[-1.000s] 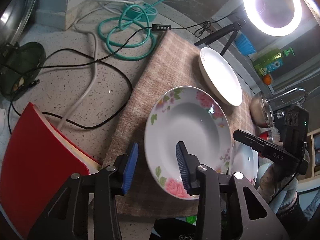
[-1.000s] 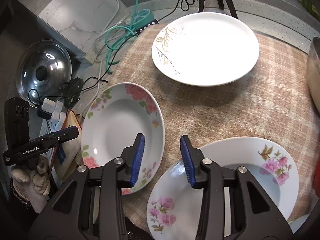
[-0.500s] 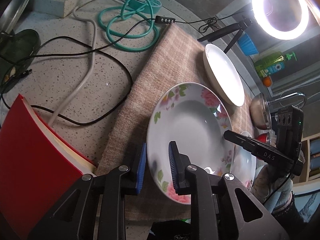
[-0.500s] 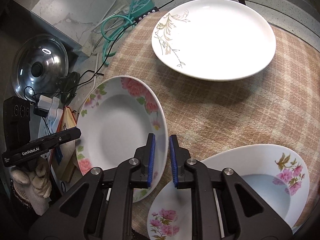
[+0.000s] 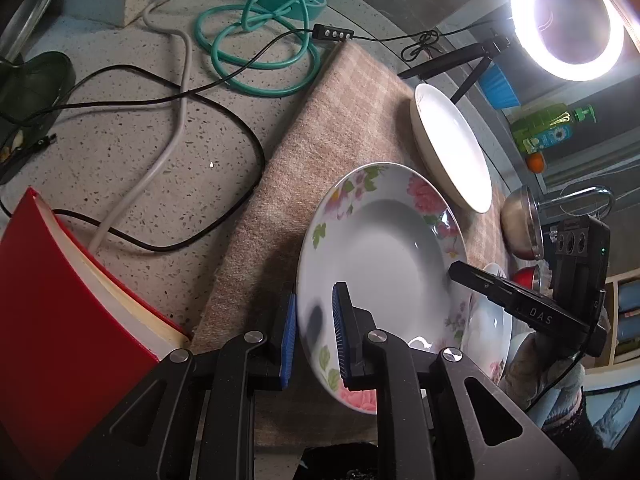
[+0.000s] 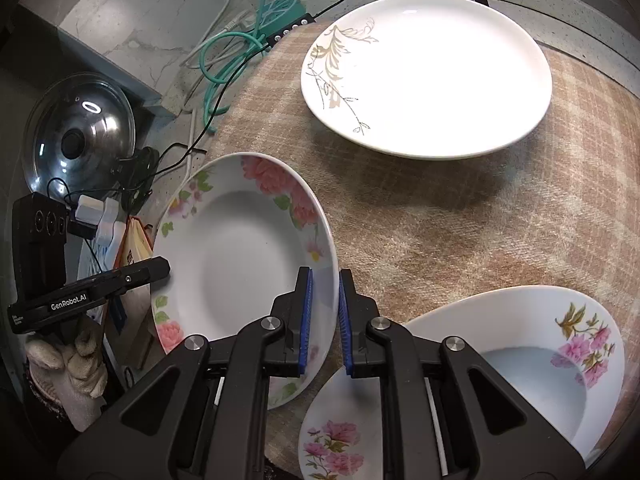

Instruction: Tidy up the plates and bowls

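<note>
Left gripper [image 5: 314,340]: pads clamped on the near rim of the floral plate [image 5: 384,264].
Right gripper [image 6: 324,320]: pads pinched on the same plate's opposite rim.
Floral plate: tilted over the checked cloth [image 5: 320,128], held from both sides.
Second floral plate [image 6: 532,364]: on the cloth, just right of the held one.
White plate [image 6: 432,72]: farther back on the cloth.
Beyond: teal cable [image 5: 260,40], ring light [image 5: 568,20].

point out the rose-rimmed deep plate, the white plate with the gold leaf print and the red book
rose-rimmed deep plate [image 6: 248,256], right wrist view, its well
white plate with gold leaf print [image 6: 440,76], right wrist view, centre
red book [image 5: 52,320], left wrist view, cover
</note>
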The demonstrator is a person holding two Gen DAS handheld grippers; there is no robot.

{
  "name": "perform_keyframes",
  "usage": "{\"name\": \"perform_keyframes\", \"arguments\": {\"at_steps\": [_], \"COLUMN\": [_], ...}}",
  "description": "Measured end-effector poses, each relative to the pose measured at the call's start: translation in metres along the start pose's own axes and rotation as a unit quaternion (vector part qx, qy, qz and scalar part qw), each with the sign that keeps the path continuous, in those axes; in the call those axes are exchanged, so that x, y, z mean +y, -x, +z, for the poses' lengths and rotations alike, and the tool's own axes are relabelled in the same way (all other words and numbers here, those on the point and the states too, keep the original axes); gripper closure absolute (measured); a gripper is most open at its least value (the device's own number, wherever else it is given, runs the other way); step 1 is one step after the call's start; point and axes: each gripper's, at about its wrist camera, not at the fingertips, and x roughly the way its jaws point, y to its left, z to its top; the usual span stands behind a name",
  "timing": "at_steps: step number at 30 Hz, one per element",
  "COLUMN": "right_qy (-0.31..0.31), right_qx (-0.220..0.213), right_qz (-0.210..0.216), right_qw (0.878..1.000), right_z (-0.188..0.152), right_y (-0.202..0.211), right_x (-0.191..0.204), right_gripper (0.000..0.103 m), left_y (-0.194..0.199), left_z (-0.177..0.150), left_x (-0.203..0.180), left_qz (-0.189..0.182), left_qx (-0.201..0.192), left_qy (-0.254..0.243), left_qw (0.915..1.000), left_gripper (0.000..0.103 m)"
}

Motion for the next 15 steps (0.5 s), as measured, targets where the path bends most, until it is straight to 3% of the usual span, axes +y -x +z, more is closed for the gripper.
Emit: {"name": "perform_keyframes", "arguments": {"at_steps": [15], "right_qy": [-0.026], "right_qx": [-0.016], "right_qz": [0.012], "right_qw": [0.999], "right_z": [-0.001], "right_y": [0.0085], "right_x": [-0.002], "right_gripper": [0.09], "left_y": [0.0094], "left_z": [0.0103], "left_x": [-0.0075], "left_qz": [0.004], "left_qx": [-0.012], "left_qy": [-0.01], "left_qw": [0.9999], "left_gripper": [0.087]}}
